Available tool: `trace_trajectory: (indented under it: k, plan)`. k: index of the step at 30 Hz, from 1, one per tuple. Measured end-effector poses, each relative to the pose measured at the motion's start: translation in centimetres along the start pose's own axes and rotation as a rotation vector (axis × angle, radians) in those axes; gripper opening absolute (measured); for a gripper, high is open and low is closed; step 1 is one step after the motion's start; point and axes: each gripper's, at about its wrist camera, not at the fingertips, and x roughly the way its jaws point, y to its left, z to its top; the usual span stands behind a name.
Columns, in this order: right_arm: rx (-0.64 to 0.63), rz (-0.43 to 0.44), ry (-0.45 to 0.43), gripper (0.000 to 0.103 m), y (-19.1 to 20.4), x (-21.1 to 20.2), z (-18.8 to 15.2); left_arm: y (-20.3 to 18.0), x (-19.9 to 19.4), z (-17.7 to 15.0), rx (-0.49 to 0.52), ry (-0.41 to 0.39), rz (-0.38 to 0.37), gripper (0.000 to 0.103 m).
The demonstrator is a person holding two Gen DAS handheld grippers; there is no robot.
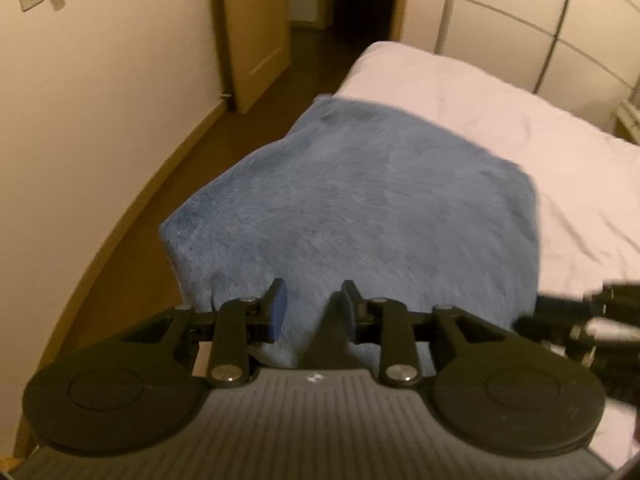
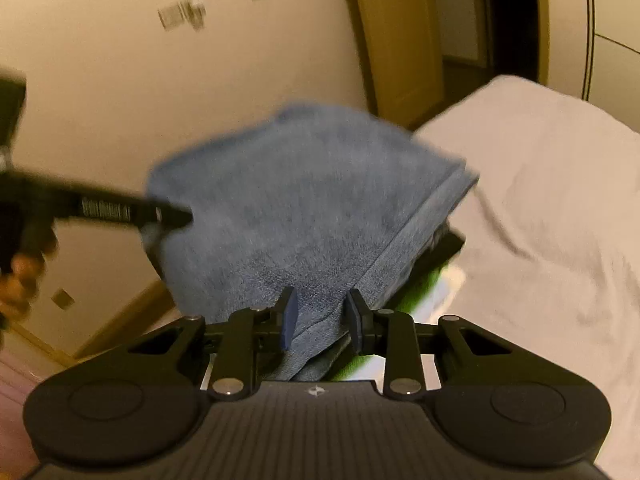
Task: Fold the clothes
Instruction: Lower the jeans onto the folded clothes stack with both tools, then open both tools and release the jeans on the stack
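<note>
A thick blue fleece garment (image 1: 360, 200) hangs lifted in the air above the left edge of the white bed (image 1: 520, 152). My left gripper (image 1: 314, 308) is shut on its near edge, with cloth bunched between the jaws. My right gripper (image 2: 322, 318) is shut on the same garment (image 2: 304, 200), at a hemmed corner. In the right wrist view the left gripper (image 2: 160, 216) shows from the side at the cloth's left edge, with a hand (image 2: 18, 280) behind it. Blurred at the right edge of the left wrist view is the right gripper (image 1: 580, 312).
The white sheet (image 2: 540, 200) covers the bed to the right. A black and green shiny item (image 2: 428, 280) shows under the garment's right edge. A cream wall (image 1: 100, 120) with sockets, brown floor (image 1: 240, 128), an open wooden door (image 1: 256, 32) and wardrobe panels (image 1: 560, 20) lie beyond.
</note>
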Motion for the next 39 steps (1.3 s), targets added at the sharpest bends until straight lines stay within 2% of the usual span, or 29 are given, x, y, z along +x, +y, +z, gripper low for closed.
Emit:
trace_trajectory:
  k: [3, 8, 13, 15, 17, 23, 26, 34, 39]
  plan:
    - [0.02, -0.002, 0.011, 0.031, 0.5, 1.2, -0.5, 0.5, 1.5, 0.8, -0.022, 0.008, 0.022, 0.026]
    - [0.048, -0.014, -0.03, 0.034, 0.9, -0.5, 0.2, 0.0, -0.3, 0.7, -0.044, 0.005, 0.028, 0.026]
    - [0.152, 0.024, -0.08, 0.054, 0.6, -3.2, -0.4, -0.8, -3.2, -0.1, -0.065, 0.013, 0.05, 0.03]
    - [0.169, 0.023, -0.098, 0.076, 0.7, -4.4, -0.5, -1.3, -4.2, -0.4, -0.073, 0.017, 0.06, 0.033]
    - [0.185, 0.021, -0.115, 0.09, 0.8, -5.7, -0.6, -1.9, -5.4, -0.6, -0.076, 0.017, 0.072, 0.038]
    - [0.164, 0.025, -0.143, 0.091, 0.2, -9.0, -0.9, -5.0, -9.2, -2.2, -0.098, -0.014, 0.119, 0.054]
    - [0.123, 0.027, -0.149, 0.101, -0.2, -10.6, -1.3, -6.8, -11.3, -3.2, -0.13, -0.032, 0.161, 0.06]
    - [0.086, 0.124, -0.166, 0.101, -3.5, -17.7, -4.1, -13.8, -16.8, -7.2, -0.223, -0.069, 0.266, 0.074]
    - [0.05, 0.161, -0.156, 0.103, -5.0, -21.4, -5.7, -18.4, -20.2, -10.0, -0.293, -0.09, 0.328, 0.09]
